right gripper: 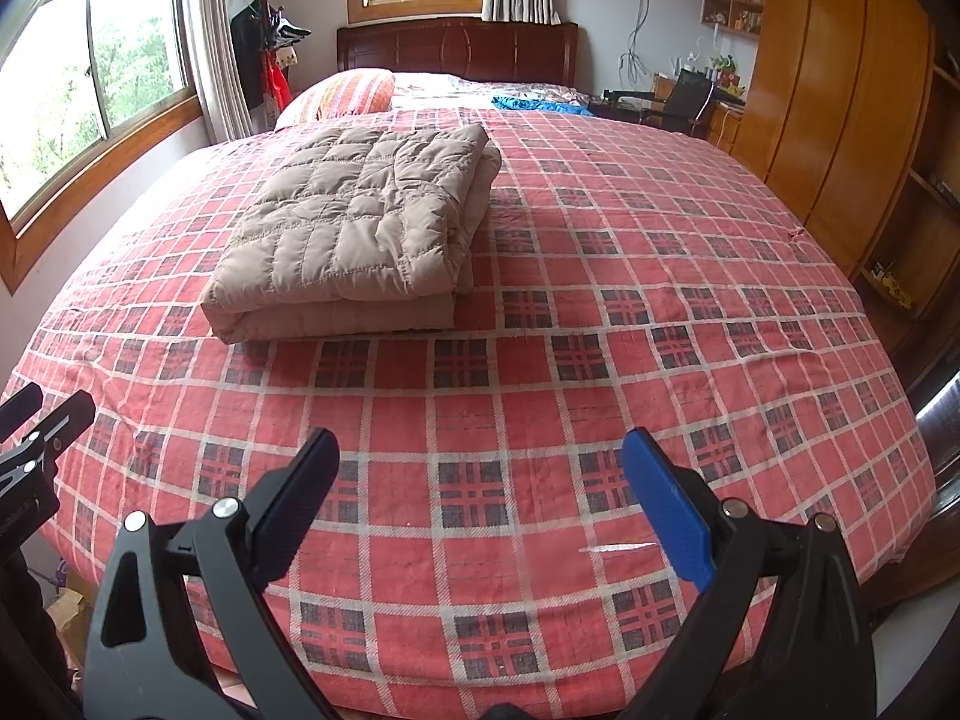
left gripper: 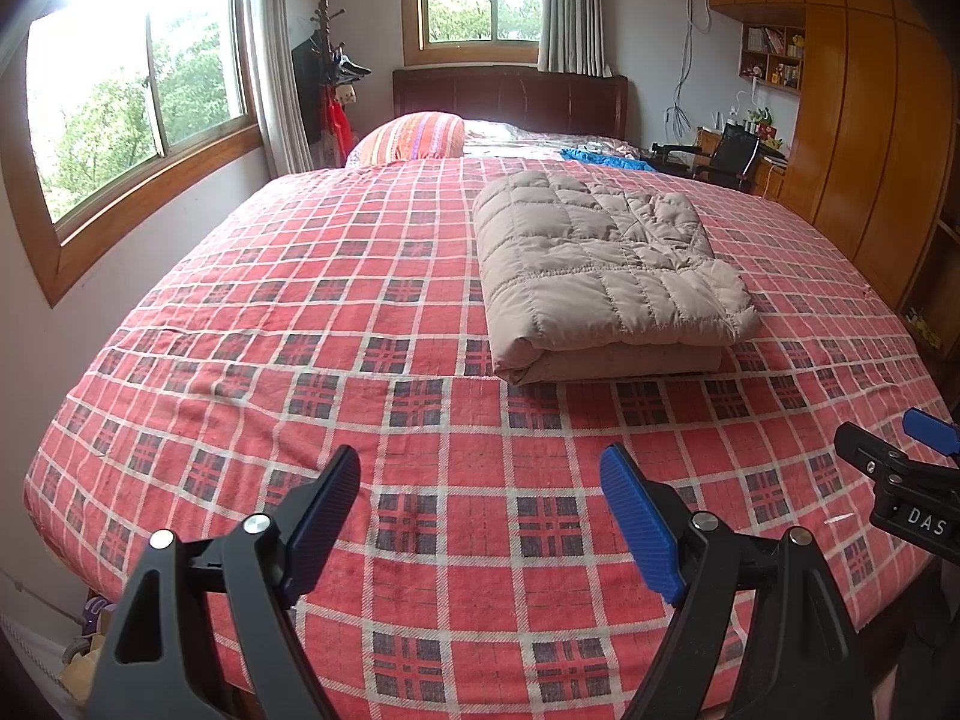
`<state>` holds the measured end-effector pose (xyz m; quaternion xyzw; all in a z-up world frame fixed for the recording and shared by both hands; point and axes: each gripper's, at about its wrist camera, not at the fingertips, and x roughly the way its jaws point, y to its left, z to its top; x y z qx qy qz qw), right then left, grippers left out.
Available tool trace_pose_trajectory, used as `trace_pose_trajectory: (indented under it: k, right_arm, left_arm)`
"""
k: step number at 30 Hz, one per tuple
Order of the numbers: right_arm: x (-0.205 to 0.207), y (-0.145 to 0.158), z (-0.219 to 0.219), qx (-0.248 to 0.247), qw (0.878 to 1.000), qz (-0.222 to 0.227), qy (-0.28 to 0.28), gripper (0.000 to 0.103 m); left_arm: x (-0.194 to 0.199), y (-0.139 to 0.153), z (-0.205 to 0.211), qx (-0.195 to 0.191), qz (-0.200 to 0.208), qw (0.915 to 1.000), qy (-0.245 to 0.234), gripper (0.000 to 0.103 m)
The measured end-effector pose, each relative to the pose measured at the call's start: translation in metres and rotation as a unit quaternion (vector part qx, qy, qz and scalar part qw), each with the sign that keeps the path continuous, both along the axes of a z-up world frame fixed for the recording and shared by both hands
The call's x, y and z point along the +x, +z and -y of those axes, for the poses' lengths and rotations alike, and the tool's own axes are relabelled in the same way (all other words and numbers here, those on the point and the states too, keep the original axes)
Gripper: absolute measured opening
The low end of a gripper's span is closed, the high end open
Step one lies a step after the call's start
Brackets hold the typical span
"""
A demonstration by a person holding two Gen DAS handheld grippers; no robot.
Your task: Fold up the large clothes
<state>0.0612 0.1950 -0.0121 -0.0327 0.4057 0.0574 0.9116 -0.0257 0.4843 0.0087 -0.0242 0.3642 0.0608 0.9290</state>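
Folded quilted jacket (left gripper: 606, 276) on bedspread (left gripper: 300, 360), well beyond both empty, spread grippers (left gripper: 480, 516) (right gripper: 480, 504).

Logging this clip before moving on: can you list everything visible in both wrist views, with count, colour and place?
Quilted jacket: one, beige, folded, on the bed's middle.
Bedspread: one, red plaid, covering the bed.
Pillow: one, orange striped, at the headboard end.
Blue garment: one, far end of bed.
Headboard: one, dark wood.
Windows: two, wood-framed, left wall and behind the headboard.
Coat rack: one, dark, far corner.
Wardrobe: one, wooden, right wall.
Left gripper: black, blue pads, open, empty.
Right gripper: same, open, empty.
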Motion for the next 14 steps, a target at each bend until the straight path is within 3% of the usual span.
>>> trace_pose_trajectory:
  k: [14]
  right_arm:
    - [0.0037,-0.0012,0.0024,0.005,1.0,-0.008,0.005,0.095]
  left_arm:
    - [-0.0002,-0.0001,0.0005,0.0,-0.001,1.0,0.0,0.083]
